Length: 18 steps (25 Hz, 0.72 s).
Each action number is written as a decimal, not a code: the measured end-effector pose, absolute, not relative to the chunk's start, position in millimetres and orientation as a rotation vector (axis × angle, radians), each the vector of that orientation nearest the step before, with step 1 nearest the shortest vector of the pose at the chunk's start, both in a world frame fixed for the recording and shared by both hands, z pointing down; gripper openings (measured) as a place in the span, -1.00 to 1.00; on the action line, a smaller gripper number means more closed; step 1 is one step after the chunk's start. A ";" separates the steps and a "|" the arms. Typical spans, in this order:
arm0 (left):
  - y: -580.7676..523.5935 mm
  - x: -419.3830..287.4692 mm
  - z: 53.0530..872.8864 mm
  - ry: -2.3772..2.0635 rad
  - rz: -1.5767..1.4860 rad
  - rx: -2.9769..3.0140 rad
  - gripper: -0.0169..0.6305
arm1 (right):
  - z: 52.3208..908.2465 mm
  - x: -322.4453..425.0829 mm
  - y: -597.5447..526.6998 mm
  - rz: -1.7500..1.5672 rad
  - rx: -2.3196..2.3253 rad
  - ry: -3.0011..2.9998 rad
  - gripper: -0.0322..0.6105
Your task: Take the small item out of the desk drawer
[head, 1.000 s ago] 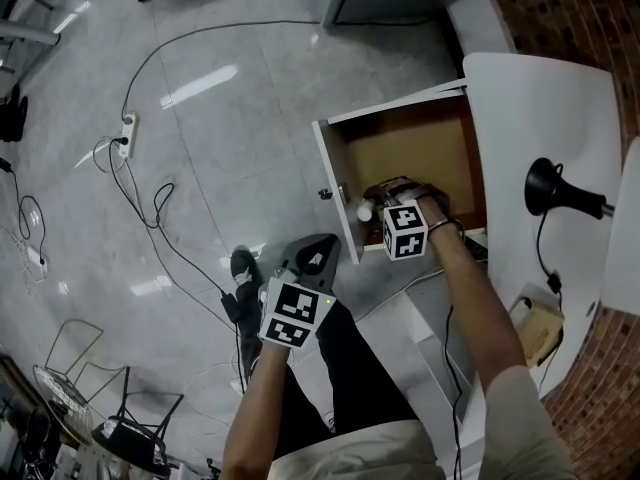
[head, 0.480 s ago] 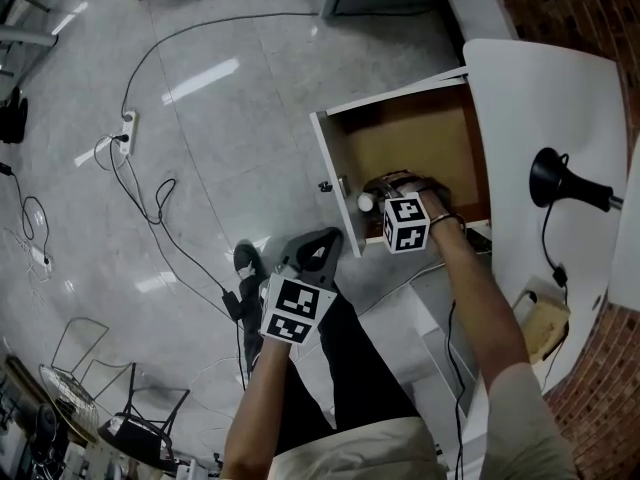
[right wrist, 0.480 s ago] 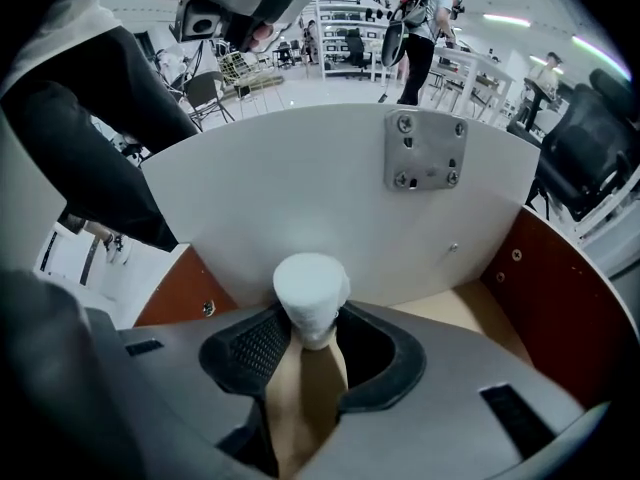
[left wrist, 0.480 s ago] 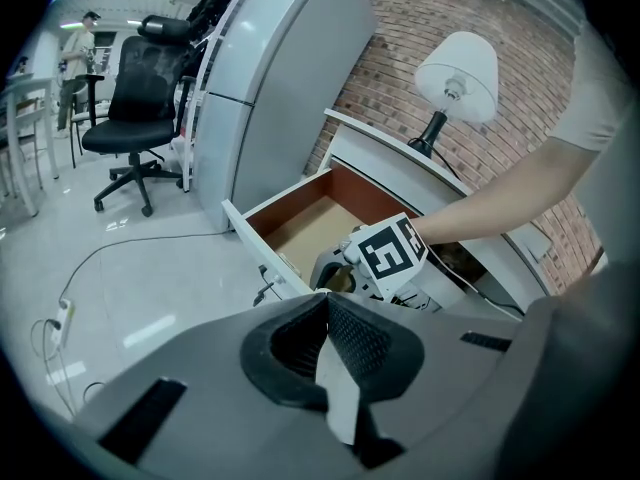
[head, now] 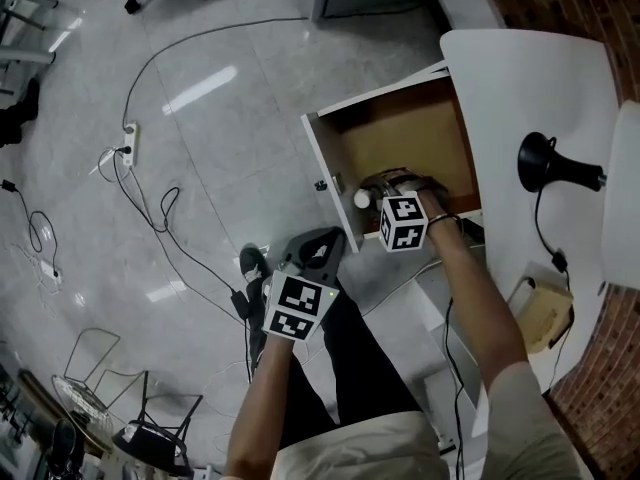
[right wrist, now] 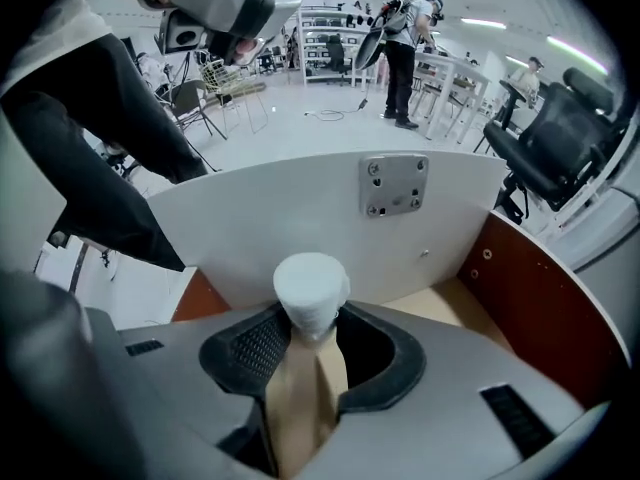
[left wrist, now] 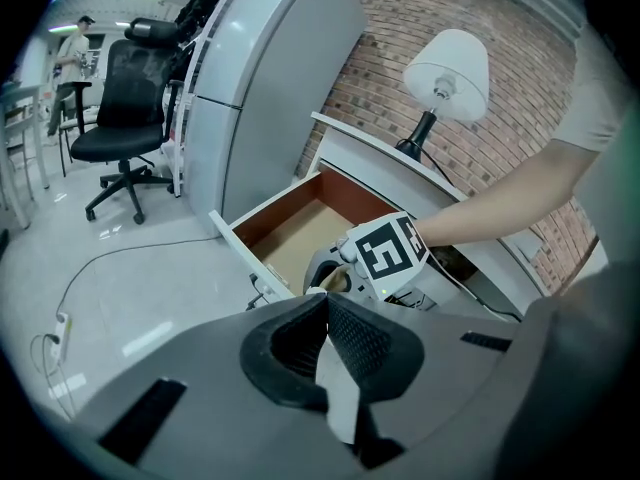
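Small tan item, round white cap, between just-closed meshed fingers of right gripper; left gripper fingers together, empty.

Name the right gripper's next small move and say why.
Probably lift straight up: the right gripper has just been closing its jaws, which now clamp the white-capped item inside the drawer, close to its front panel.
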<state>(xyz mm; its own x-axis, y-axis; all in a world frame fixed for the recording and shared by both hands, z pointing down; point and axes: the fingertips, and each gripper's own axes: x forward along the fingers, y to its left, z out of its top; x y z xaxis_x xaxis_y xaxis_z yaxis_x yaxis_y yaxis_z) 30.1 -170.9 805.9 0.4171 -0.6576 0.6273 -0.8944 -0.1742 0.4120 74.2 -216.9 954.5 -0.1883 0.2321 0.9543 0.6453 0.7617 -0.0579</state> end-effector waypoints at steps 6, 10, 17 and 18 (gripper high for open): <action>-173.2 28.6 796.6 -1.312 0.411 1.940 -0.90 | 945.6 69.7 -215.8 -0.429 -0.662 -1.776 -0.38; -171.6 24.8 787.3 -1.316 0.415 1.940 -0.90 | 932.3 64.5 -214.6 -0.379 -0.621 -1.800 -0.38; -171.1 18.0 766.1 -1.324 0.424 1.961 -0.90 | 906.7 52.4 -209.6 -0.280 -0.517 -1.869 -0.38; -170.6 16.6 763.0 -1.325 0.425 1.963 -0.90 | 902.9 51.0 -209.2 -0.272 -0.504 -1.875 -0.38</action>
<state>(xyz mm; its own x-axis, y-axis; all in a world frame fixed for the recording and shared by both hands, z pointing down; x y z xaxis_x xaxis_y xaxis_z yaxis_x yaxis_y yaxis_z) 16.6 -170.6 763.0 0.4175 -0.6642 0.6201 -0.9009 -0.2137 0.3777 51.0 -209.2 902.9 -0.2885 0.2111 0.9339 0.4674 0.8823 -0.0550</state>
